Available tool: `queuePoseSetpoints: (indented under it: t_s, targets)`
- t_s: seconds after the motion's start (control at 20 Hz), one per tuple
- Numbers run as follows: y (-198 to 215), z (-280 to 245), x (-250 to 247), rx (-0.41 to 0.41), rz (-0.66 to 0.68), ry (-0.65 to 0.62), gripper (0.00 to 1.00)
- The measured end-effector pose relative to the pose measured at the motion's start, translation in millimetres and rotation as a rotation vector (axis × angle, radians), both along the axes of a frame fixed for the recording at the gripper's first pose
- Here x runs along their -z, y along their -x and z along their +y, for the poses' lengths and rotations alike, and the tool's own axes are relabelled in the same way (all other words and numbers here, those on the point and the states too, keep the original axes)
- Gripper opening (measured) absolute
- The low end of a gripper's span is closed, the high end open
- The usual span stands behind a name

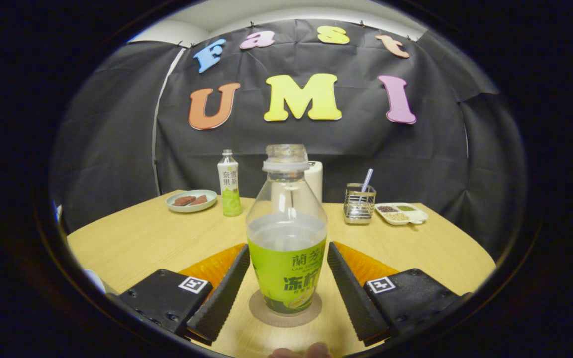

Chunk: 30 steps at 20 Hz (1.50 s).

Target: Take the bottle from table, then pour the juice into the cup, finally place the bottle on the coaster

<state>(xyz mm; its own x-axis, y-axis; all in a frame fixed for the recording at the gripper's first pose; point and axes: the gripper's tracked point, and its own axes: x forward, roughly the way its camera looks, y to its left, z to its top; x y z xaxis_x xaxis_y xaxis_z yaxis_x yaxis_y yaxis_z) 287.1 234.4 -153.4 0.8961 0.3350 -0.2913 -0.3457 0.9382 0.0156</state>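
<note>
**Bottle on the coaster, fingers wide of it**

The bottle (286, 233) stood upright on the round coaster (285, 311), cap off, liquid filling roughly its lower half. The gripper (286, 283) straddled it — fingers spread, a visible gap on each side, holding nothing. It likely handled as light thin plastic, yielding under a squeeze and slick at the label; the labelled belly, below the liquid line, looked the steadiest place to grip. Beyond it on the table (132, 238) stood a second bottle (229, 184), a plate (191, 201), a wire holder (359, 204) and a divided dish (401, 213) — all well apart.
</note>
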Motion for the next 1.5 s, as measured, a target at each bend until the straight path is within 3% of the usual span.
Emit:
queuePoseSetpoints:
  t_s: [0.25,0.65,1.0,1.5]
  targets:
    - [28,-17,-30,0.027,-0.051,-0.021,1.00]
    - [86,-62,-97,0.135,-0.182,-0.025,1.00]
    - [147,-92,-109,0.209,-0.246,-0.005,1.00]
    - [216,-80,-90,0.203,-0.281,0.011,1.00]
